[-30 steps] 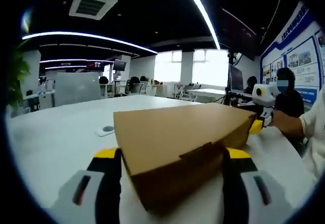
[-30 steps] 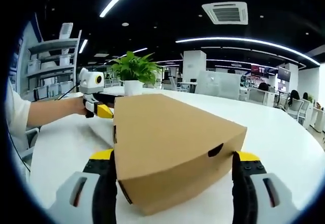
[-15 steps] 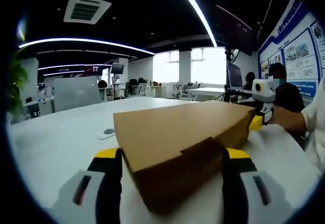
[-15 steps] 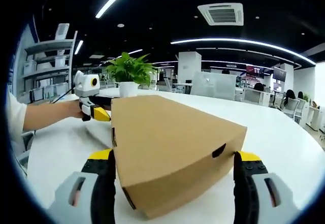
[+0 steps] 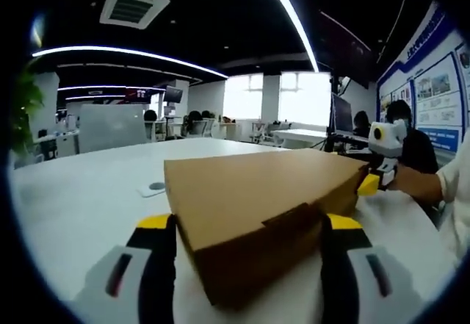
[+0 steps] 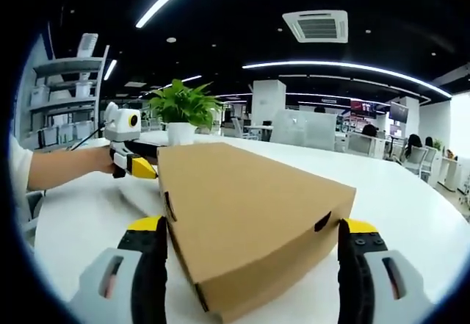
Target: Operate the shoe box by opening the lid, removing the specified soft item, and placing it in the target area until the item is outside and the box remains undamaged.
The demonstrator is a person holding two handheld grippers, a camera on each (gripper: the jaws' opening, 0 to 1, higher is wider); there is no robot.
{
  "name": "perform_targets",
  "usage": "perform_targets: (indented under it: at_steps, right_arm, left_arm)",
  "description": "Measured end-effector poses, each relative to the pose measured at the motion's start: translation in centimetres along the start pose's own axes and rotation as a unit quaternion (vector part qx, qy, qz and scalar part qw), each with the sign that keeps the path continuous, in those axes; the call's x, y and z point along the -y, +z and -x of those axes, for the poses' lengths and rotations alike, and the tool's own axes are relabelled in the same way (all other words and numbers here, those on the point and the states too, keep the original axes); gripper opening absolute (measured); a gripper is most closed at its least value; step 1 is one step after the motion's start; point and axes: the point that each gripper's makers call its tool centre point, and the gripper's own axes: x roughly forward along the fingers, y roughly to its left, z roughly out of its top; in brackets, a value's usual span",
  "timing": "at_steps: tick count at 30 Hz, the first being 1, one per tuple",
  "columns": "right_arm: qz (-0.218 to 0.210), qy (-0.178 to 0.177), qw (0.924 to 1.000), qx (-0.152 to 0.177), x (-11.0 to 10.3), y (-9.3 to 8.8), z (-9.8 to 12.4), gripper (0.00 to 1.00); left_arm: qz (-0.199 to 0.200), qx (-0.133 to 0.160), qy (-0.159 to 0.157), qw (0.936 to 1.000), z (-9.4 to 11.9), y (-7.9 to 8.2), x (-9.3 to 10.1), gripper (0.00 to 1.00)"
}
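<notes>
While the closed box (image 5: 257, 210) hides their tips, both claws, left (image 5: 246, 225) and right (image 6: 250, 228), sit apart around its ends.

Plain tan-brown cardboard on the shoe box (image 5: 257, 214), unprinted, lid and sides alike. Glossy white across the bench (image 5: 81, 192). Yellow-tipped black fingers (image 6: 150, 265) on pale grey bodies for the right gripper (image 6: 250, 265) and left gripper (image 5: 250, 261). At ten o'clock, green leaves on the plant (image 6: 183, 103) above a white pot.
</notes>
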Motion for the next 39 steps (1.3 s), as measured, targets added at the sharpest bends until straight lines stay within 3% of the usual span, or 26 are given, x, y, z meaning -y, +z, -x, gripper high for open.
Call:
perform_targets:
  at_steps: [30,39]
  right_arm:
    - [0.020,0.091,0.9956,0.011,1.0,-0.3,0.5,0.97]
    - [0.035,0.118,0.9924,-0.002,1.3,-0.4,0.7,0.95]
  left_arm:
    - [0.014,-0.006,0.096,0.9952,1.9,-0.7,3.2,0.82]
    - [0.016,0.002,0.115,0.9933,2.3,-0.8,4.0,0.82]
